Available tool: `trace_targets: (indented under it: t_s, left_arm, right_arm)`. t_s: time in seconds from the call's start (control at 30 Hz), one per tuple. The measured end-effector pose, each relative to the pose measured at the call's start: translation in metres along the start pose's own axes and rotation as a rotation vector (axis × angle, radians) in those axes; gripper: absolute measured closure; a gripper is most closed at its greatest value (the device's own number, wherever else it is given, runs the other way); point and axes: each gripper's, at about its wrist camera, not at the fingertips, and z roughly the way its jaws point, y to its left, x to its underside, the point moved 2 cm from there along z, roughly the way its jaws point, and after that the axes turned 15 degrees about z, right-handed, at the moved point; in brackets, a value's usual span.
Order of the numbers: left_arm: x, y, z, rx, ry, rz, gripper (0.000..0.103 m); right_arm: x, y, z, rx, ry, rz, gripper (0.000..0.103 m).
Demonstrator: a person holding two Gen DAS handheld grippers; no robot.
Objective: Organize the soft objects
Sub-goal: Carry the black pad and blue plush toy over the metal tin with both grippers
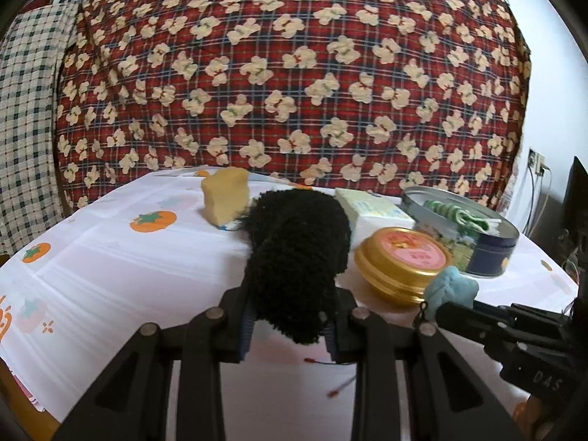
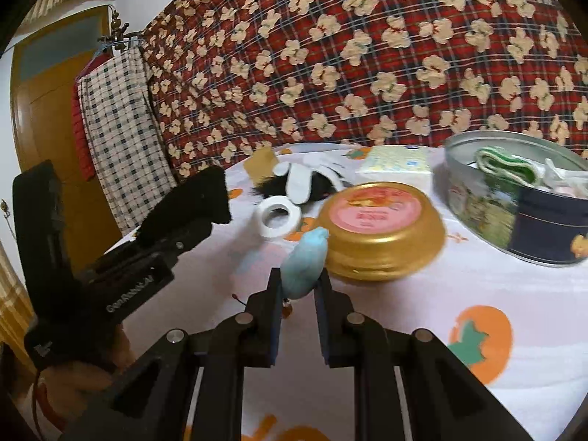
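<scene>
Black fuzzy toy is sitting squeezed between your left gripper's jaws. Your right gripper is pinching a blue soft toy with narrow jaws. Just past those jaws, a gold tin and a big tin are waiting.

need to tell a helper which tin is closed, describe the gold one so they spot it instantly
On the persimmon-print tablecloth, just left of the big open oval tin, sits the gold round tin. Unlike its neighbour, it is shut, with a pink label on its lid.
</scene>
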Motion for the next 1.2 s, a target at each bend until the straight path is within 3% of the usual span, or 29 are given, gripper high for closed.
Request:
trace_targets:
  t_s: [0.47, 1.07, 1.2]
  left_arm:
    - [-0.003, -0.046, -0.013, 0.142, -0.048, 0.081, 0.074]
    - [-0.041, -0.147, -0.011, 0.466, -0.114, 0.131, 0.074]
    - [-0.055, -0.166, -0.01, 0.499, -0.145, 0.139, 0.074]
  right_arm:
    - [-0.002, -0.053, -0.048, 0.145, -0.078, 0.024, 0.084]
    - [-0.044, -0.12, -0.111, 0.325, -0.25, 0.059, 0.085]
    - [-0.061, -0.127, -0.122, 0.338, -0.298, 0.055, 0.085]
